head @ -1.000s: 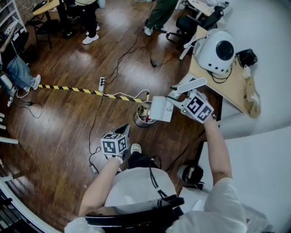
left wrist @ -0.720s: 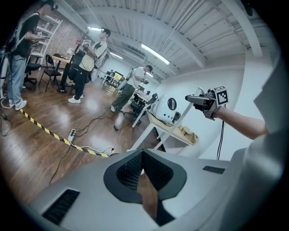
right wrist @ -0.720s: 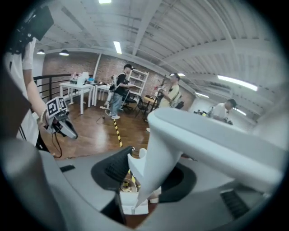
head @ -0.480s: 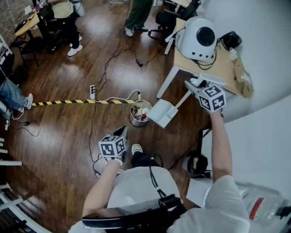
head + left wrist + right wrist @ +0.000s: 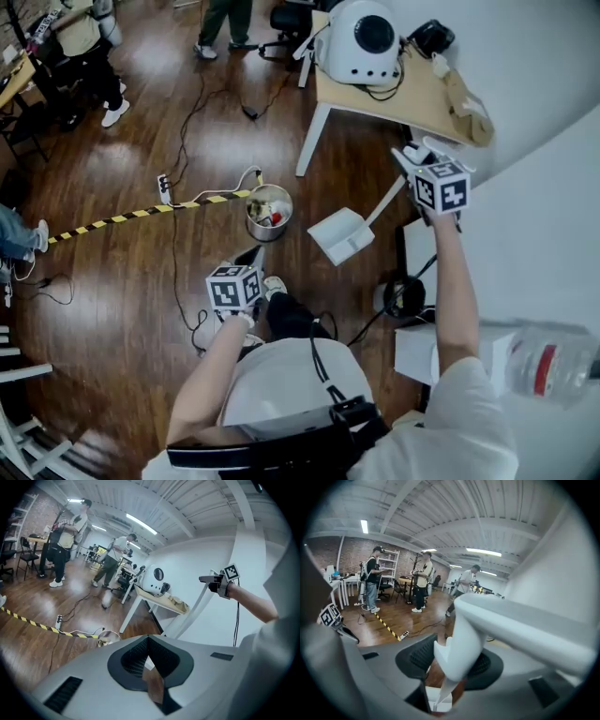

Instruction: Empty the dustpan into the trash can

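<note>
- Dark wooden floor (image 5: 112, 281) with cables, a striped tape (image 5: 103, 223) and a wooden table (image 5: 412, 94) at 1 o'clock from the middle
- The metal trash can (image 5: 255, 228) stands on the floor; red and white scraps lie in it
- The white dustpan (image 5: 342, 236) is at 3 o'clock of the can, apart from it
- The right gripper (image 5: 412, 157) is clenched on the dustpan's long handle (image 5: 459, 634)
- The left gripper (image 5: 251, 261), at 6 o'clock of the can, has its jaws together and grasps nothing
- A second ago the dustpan was tipped at the can's mouth; now it is drawn away
</note>
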`<action>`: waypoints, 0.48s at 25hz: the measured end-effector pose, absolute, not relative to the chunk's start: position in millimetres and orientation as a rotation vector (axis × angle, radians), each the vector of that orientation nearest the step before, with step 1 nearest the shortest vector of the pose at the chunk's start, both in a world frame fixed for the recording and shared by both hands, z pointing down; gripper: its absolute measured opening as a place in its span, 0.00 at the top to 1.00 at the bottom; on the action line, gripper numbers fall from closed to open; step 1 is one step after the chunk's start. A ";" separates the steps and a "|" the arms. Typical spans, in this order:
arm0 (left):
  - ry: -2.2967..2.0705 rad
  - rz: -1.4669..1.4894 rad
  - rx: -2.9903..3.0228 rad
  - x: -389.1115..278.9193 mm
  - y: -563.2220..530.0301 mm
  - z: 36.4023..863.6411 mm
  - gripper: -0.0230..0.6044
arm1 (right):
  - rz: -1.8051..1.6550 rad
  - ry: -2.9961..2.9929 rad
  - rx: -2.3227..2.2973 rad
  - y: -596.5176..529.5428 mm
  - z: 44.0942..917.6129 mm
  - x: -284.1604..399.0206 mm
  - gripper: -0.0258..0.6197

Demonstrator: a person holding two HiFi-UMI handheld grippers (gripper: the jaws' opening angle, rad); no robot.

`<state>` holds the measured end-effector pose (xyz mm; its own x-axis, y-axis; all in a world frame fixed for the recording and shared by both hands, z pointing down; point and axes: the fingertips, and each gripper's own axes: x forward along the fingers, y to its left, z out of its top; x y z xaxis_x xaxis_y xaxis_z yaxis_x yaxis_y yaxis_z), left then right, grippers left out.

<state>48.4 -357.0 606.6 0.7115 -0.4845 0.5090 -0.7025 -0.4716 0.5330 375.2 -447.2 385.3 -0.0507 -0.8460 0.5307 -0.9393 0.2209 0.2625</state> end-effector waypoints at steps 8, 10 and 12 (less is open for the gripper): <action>-0.757 0.454 2.194 94.7 -334.2 610.0 0.97 | 0.410 -1.732 1.902 -382.0 457.7 431.0 0.68; -0.730 0.494 2.188 107.5 -330.0 617.0 0.97 | 0.459 -1.688 1.966 -368.4 482.9 446.6 0.69; -0.706 0.534 2.188 119.7 -329.0 622.0 0.97 | 0.503 -1.650 2.013 -356.7 509.1 457.9 0.69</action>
